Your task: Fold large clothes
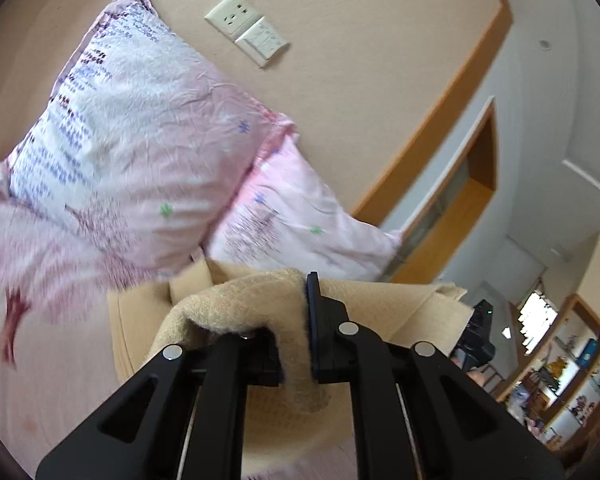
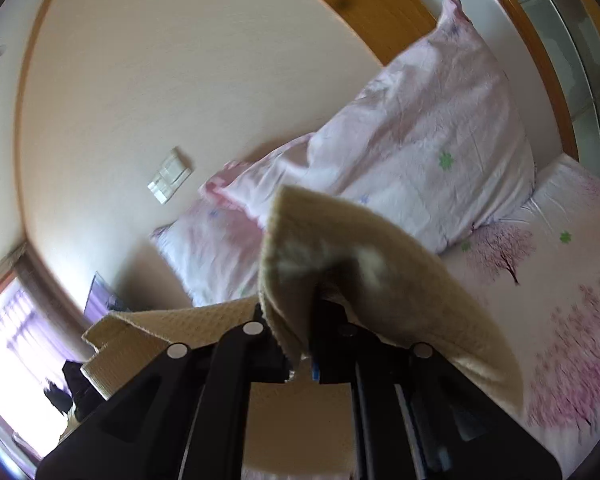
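Beige waffle-knit garment (image 1: 236,300) is up off the pink floral bed sheet (image 2: 572,280), stretched between both tools near the pillow end. Fold looks barely begun; no finished creases visible. Left gripper (image 1: 296,332) clamped on one edge, right gripper (image 2: 300,332) clamped on another.

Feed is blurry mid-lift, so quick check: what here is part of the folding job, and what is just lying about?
Job:
- cream waffle-knit garment, clamped in both tools
- left tool
- right tool

Lying about:
- two pink floral pillows
- pink blossom-print bedsheet
- white wall socket
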`<state>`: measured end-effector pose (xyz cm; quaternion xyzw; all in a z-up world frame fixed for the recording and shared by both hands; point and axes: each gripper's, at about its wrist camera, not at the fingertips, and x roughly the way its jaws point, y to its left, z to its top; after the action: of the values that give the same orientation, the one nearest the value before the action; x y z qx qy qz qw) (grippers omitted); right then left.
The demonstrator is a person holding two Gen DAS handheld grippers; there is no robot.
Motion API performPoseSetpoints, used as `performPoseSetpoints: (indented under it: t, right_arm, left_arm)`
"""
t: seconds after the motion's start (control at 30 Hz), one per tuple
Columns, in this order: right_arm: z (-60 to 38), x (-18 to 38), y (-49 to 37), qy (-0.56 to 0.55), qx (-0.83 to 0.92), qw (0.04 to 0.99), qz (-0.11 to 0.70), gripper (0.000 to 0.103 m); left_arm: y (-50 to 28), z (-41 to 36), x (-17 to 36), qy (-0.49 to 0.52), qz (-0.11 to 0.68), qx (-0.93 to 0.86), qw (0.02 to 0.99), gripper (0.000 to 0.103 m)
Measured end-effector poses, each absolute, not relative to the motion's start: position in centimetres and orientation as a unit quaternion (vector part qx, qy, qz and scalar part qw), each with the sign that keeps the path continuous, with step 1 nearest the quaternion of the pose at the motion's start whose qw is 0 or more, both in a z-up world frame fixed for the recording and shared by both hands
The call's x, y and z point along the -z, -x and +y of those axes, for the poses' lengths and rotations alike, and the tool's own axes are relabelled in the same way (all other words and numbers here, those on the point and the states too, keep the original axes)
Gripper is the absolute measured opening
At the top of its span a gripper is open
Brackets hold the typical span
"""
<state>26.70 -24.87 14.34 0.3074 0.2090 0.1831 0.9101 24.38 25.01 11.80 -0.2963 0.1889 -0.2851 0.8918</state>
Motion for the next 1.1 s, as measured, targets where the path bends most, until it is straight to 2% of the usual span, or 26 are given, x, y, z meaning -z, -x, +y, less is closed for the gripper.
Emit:
performPoseSetpoints:
  t: [0.13,0.3,0.47,0.53,0.6,0.63,0.67,0.7,0.77,0.83,0.87,0.9,0.93,0.97,1.1]
  right_arm:
    - [-24.6,-11.8,-34.3,-0.326,-0.122,0.906,0.242,0.007]
    - [-24.1,-6.8,-40.9,-0.346,-0.041,0.881,0.320,0.007]
    - [-23.6,-3.2,-44.2,-0.356,0.006,0.857,0.373,0.008]
    - [-23.9,-2.4,-45.1,-0.373,0.007,0.843,0.388,0.014]
    - [-24.2,-2.0,-45.8,-0.396,-0.005,0.830,0.393,0.038]
    - [-24.5,-2.1,-46.0,-0.405,-0.016,0.828,0.388,0.045]
    - [-24.6,-2.5,-45.9,-0.406,-0.023,0.830,0.382,0.059]
    - [-24.8,-3.0,-45.7,-0.405,-0.029,0.833,0.376,0.068]
    - [-25.4,-4.4,-44.8,-0.392,-0.040,0.847,0.355,0.074]
    - [-26.0,-5.8,-43.5,-0.360,-0.042,0.867,0.342,0.075]
    - [-26.4,-6.3,-42.9,-0.338,-0.038,0.876,0.341,0.075]
    - [-26.7,-6.7,-42.4,-0.312,-0.029,0.884,0.346,0.075]
    - [-27.1,-6.7,-42.0,-0.292,-0.026,0.889,0.352,0.075]
    - [-27.3,-6.6,-41.7,-0.270,-0.022,0.892,0.362,0.075]
    - [-28.9,-4.4,-39.9,-0.190,-0.003,0.888,0.418,0.075]
  left_arm:
    - [-30.6,23.4,-11.6,0.291,0.220,0.247,0.898,0.008]
    - [-38.6,23.5,-5.7,0.310,0.318,0.187,0.876,0.008]
    - [-41.5,23.8,-1.4,0.342,0.372,0.154,0.849,0.008]
    - [-41.9,24.2,-0.5,0.354,0.389,0.147,0.838,0.008]
    - [-42.2,24.5,0.0,0.365,0.403,0.143,0.827,0.008]
    - [-42.3,24.6,0.1,0.366,0.407,0.148,0.824,0.009]
    - [-42.4,24.5,0.1,0.368,0.410,0.148,0.821,0.010]
    - [-42.3,24.6,-0.1,0.371,0.412,0.152,0.818,0.013]
    - [-42.4,24.8,-0.6,0.376,0.415,0.159,0.813,0.019]
    - [-42.0,25.1,-1.2,0.387,0.415,0.175,0.804,0.032]
    - [-41.6,25.4,-1.6,0.392,0.409,0.182,0.804,0.047]
    - [-40.7,26.0,-2.3,0.389,0.394,0.178,0.813,0.074]
    - [-40.1,26.3,-3.0,0.385,0.382,0.171,0.823,0.084]
    - [-38.9,27.0,-3.7,0.379,0.364,0.166,0.835,0.088]
    - [-35.6,28.9,-3.7,0.354,0.367,0.130,0.851,0.088]
